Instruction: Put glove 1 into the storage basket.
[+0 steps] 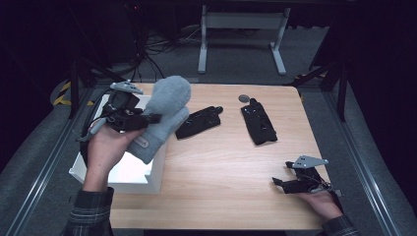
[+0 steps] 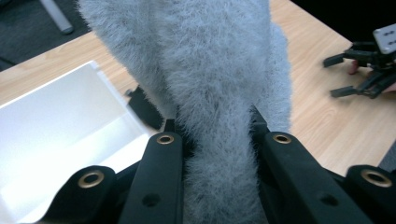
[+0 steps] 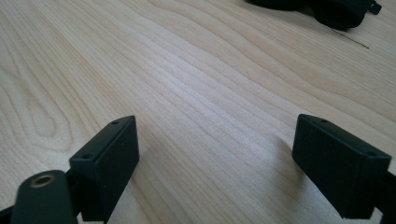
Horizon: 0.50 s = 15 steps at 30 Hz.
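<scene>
In the high view the left gripper [image 1: 150,118] pinches a fluffy grey mitten [image 1: 164,116] over the white box [image 1: 147,178] at the wooden table [image 1: 221,167]'s left edge. The left gripper view shows the mitten squeezed between both jaws. The right gripper view shows the right gripper [image 3: 217,161] spread wide just over bare wood.

A light wooden table [image 1: 221,167] carries a white box [image 1: 140,174] at its left edge and, right of the box, two black gloves [image 1: 198,121] [image 1: 259,124] and a small grey disc [image 1: 244,98].

No readable writing

No text, label, brand, number or sign can be made out on anything on or around the wooden table [image 1: 231,167].
</scene>
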Each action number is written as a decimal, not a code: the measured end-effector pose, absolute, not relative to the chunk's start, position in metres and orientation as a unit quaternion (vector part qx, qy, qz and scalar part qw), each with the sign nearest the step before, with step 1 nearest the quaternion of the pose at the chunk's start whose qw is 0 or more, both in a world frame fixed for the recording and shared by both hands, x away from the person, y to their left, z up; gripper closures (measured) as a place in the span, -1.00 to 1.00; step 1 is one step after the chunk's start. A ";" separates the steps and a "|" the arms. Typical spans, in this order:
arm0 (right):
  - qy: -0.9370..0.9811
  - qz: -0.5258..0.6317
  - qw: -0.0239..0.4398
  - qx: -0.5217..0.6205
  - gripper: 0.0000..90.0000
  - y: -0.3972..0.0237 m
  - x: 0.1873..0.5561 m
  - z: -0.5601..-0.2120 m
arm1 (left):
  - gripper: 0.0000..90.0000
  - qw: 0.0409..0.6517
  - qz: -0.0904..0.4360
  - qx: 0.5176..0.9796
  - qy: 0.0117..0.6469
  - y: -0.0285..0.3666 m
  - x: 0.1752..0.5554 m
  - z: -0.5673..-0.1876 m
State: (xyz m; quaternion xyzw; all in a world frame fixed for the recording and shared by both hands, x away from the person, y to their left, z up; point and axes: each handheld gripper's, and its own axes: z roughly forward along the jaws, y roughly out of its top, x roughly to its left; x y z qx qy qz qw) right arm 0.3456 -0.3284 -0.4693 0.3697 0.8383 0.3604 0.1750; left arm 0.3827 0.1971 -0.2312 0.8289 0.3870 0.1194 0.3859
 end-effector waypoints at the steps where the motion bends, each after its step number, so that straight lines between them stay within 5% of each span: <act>1: 0.838 0.360 0.175 0.369 -0.67 -0.328 0.346 -0.469 | 0.70 0.383 0.120 0.827 0.393 0.202 0.383 -0.232; 15: 0.839 0.361 0.175 0.369 -0.67 -0.328 0.346 -0.469 | 0.70 0.371 0.111 0.793 0.469 0.246 0.387 -0.268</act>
